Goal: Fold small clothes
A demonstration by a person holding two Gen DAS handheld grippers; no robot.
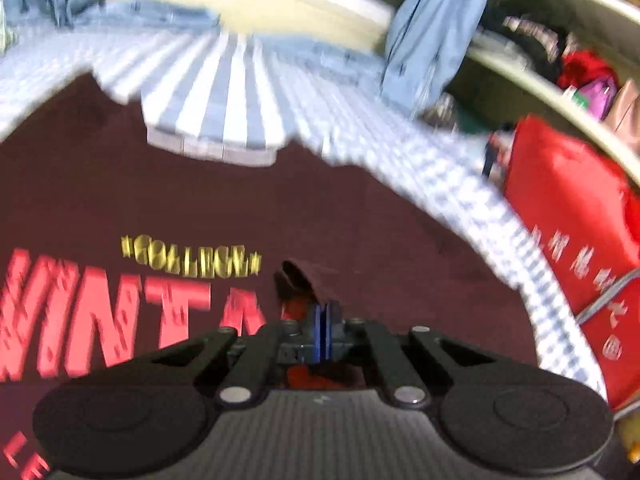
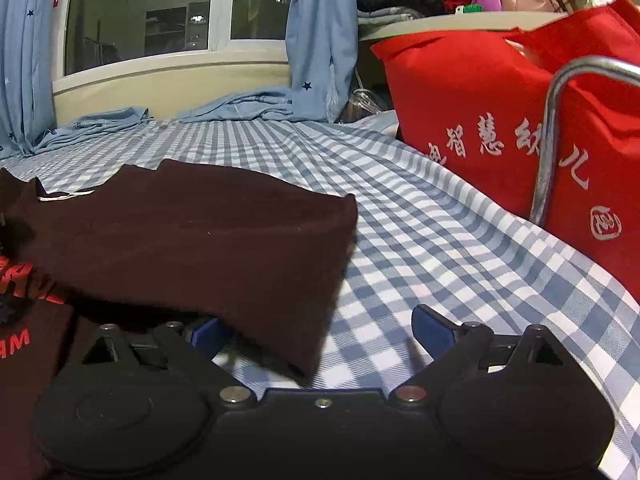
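Shirt: a dark maroon T-shirt (image 1: 340,208) lies spread on the checked bedsheet (image 1: 224,92), printed side up, with big red letters and a small yellow word above them; the left wrist view is blurred, so the print only half reads.
Left gripper: the left gripper (image 1: 323,314) sits right over the shirt, its blue pads pressed together on a small raised pinch of the maroon cloth, which pokes up just past the tips.
Left jaws: closed tight, holding the shirt fabric.
Right gripper: the right gripper (image 2: 320,330) is low over the bed at the shirt's edge.
Right jaws: spread wide, gripping nothing.
Folded part: in the right wrist view, a flap of the T-shirt (image 2: 192,240) lies folded over the rest, plain side up.
Cloth against the right jaws: the flap's near corner droops over the left blue pad (image 2: 206,332) and reaches into the gap; the right pad (image 2: 430,328) stands clear over the bare bedsheet (image 2: 440,240).
Print: red lettering peeks out at the far left, beside the flap.
Red bag: a red bag (image 2: 500,128) with white characters stands on the bed to the right, well apart from the shirt, a metal rail (image 2: 552,120) curving in front of it.
Back of the room: blue star curtains (image 2: 320,28) hang by a window (image 2: 172,8), their ends pooled on the bed.
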